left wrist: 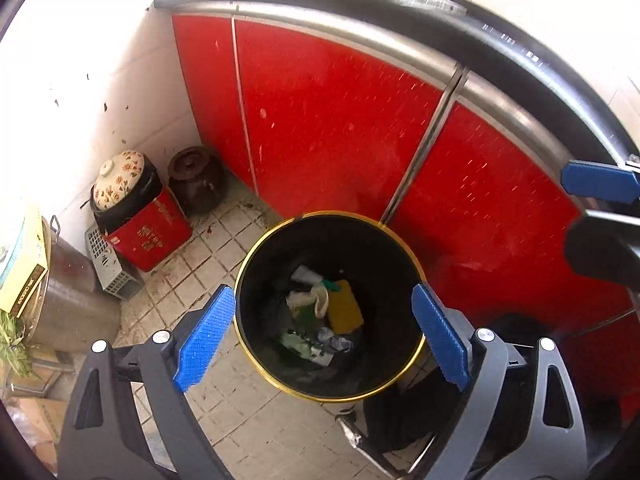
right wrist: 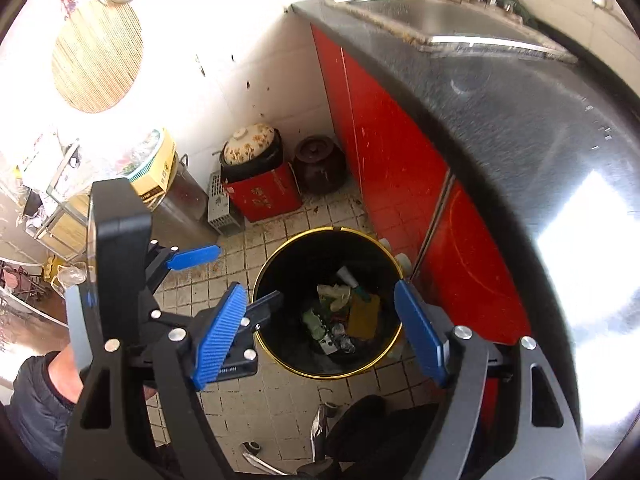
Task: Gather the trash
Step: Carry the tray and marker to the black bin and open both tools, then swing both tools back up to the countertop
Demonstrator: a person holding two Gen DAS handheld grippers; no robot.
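Your left tool [left wrist: 323,339] and right tool [right wrist: 320,334] hang over the bin [left wrist: 404,240], both spread wide with nothing between the blue pads [left wrist: 206,334].

The bin is black inside with a gold rim and stands on the tiled floor [left wrist: 224,252], just beside the red cabinet doors [left wrist: 332,120] under the steel table [right wrist: 500,128]. The trash [left wrist: 320,316] lies at its bottom: a yellow sponge [left wrist: 345,306], crumpled pale paper, a green scrap and some printed wrappers whose writing is too small to read.

In the right wrist view your left tool shows at the left edge, its pads apart above the floor next to the bin's rim, held by your hand [right wrist: 66,380] in a dark sleeve. In the left wrist view one blue pad of your right tool pokes in at the right edge.

In the corner stand a red box [left wrist: 154,232] with pale lettering that cannot be made out, a flowered pot lid [left wrist: 118,180] on top of it, and a brown jar [left wrist: 196,184] beside it. A yellow carton [left wrist: 24,268] at the left rests on a steel pot; its dark side strip carries print too blurred to read with certainty. A sink [right wrist: 436,20] is set into the table.
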